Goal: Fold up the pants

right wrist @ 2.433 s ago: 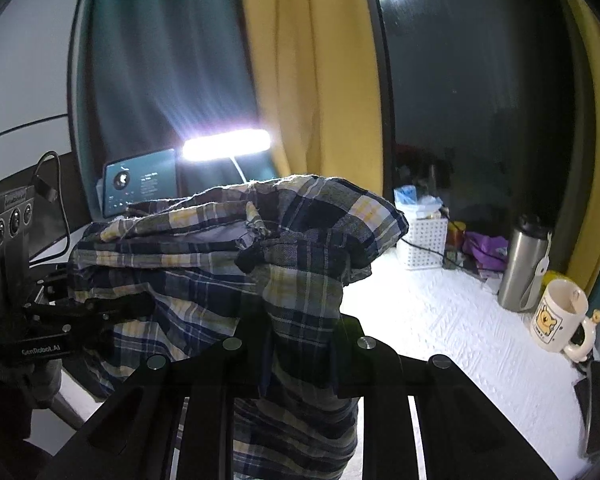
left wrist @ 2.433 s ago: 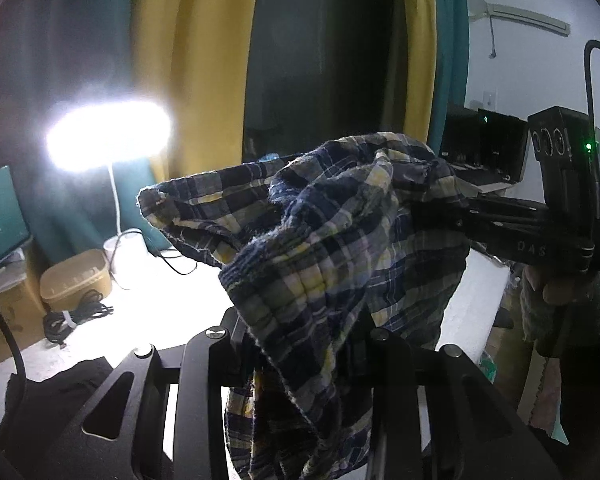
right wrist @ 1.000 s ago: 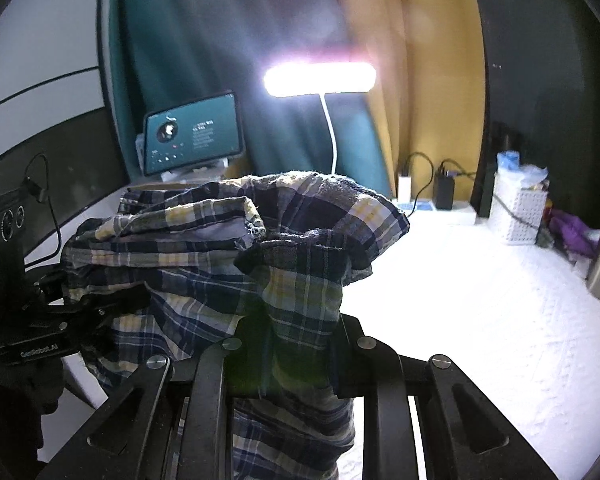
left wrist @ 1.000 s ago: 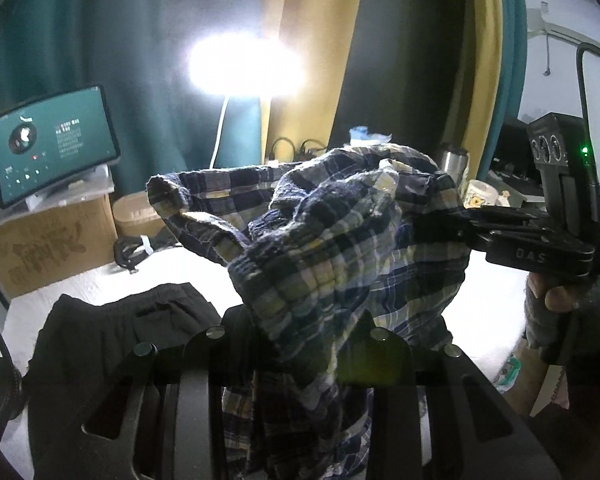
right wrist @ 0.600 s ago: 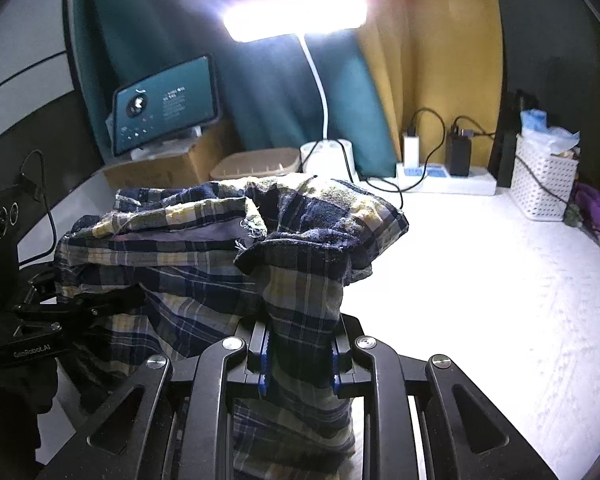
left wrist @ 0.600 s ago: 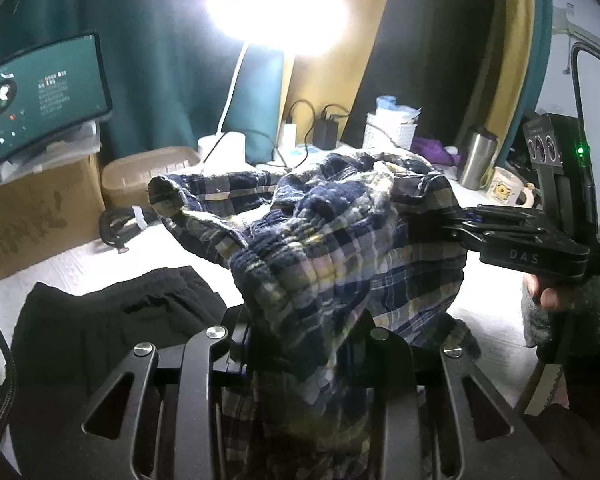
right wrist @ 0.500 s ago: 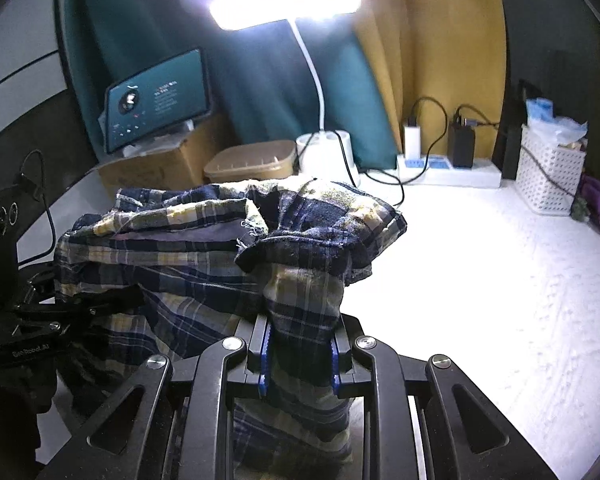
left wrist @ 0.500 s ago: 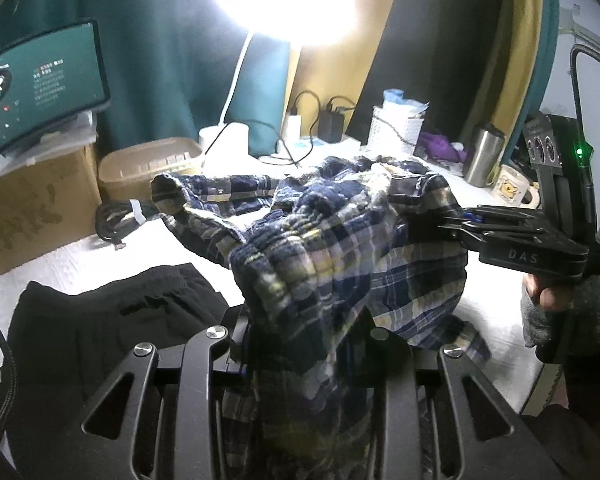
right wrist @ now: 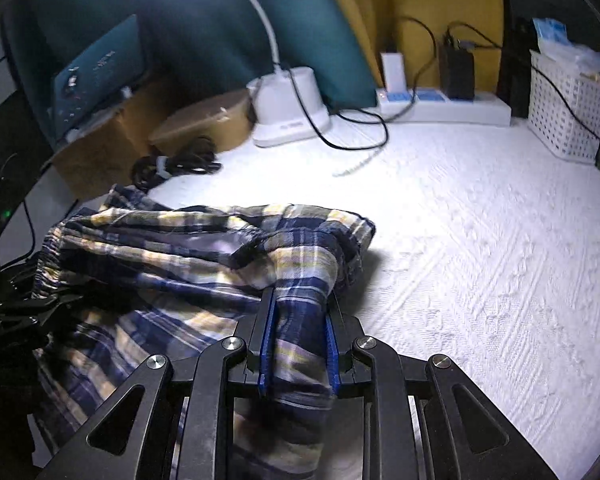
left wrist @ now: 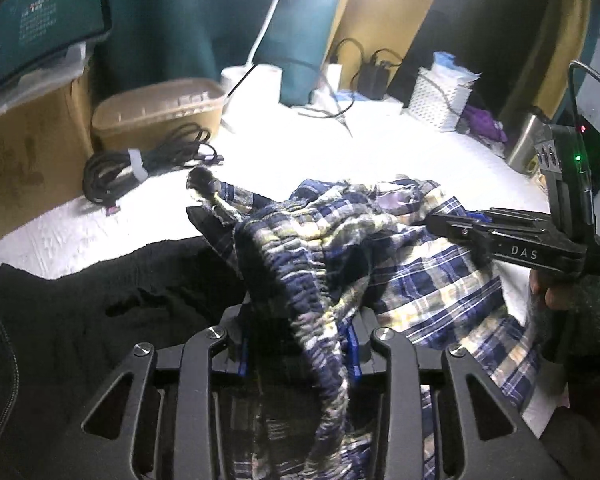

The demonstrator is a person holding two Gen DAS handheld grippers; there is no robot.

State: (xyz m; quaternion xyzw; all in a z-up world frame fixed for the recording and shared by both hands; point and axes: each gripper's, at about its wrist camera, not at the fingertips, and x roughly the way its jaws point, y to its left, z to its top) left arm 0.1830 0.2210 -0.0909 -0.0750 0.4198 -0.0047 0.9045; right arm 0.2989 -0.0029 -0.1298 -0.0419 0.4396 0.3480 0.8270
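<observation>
The blue, yellow and white plaid pants (left wrist: 400,280) hang bunched between both grippers, and their lower cloth rests on the white table cover (right wrist: 480,240). My left gripper (left wrist: 296,344) has the elastic waistband running between its blue pads; its jaws are opening with the cloth still between them. My right gripper (right wrist: 300,336) is shut on a fold of the plaid pants (right wrist: 180,248). In the left wrist view the right gripper (left wrist: 444,222) reaches in from the right, held by a gloved hand (left wrist: 560,300).
A black garment (left wrist: 100,312) lies under and left of the pants. Behind stand a coiled black cable (left wrist: 140,164), a tan lidded container (left wrist: 160,112), a cardboard box (left wrist: 32,148), a lamp base (right wrist: 288,116), a power strip (right wrist: 440,108) and a white basket (right wrist: 568,112).
Both grippers have come down and tipped toward the table with the pants. The pants' lower cloth now rests on the white cover instead of hanging in the air.
</observation>
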